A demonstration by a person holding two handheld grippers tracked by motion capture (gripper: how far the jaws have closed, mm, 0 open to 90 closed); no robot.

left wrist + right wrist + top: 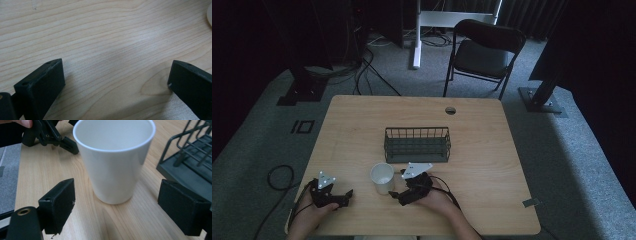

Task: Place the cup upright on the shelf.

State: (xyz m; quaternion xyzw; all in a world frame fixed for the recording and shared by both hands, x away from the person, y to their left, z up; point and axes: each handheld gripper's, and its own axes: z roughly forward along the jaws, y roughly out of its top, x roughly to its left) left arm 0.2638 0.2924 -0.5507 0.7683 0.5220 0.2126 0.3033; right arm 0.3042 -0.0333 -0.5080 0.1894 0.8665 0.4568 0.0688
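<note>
A white cup (382,177) stands upright on the wooden table (482,150), in front of a dark wire basket (417,144). My right gripper (395,192) is open just right of the cup. In the right gripper view the cup (115,160) stands a little beyond the spread jaws (117,207), not between them, and looks empty. My left gripper (347,196) rests near the table's front left, open, with bare wood between its jaws (116,82). The cup's rim (209,15) peeks in at the edge of the left gripper view.
The basket (190,157) stands just right of the cup in the right gripper view, and the left gripper (50,135) lies behind it. Beyond the table stand a folding chair (484,52) and a white stand leg (417,35). Cables trail on the grey floor.
</note>
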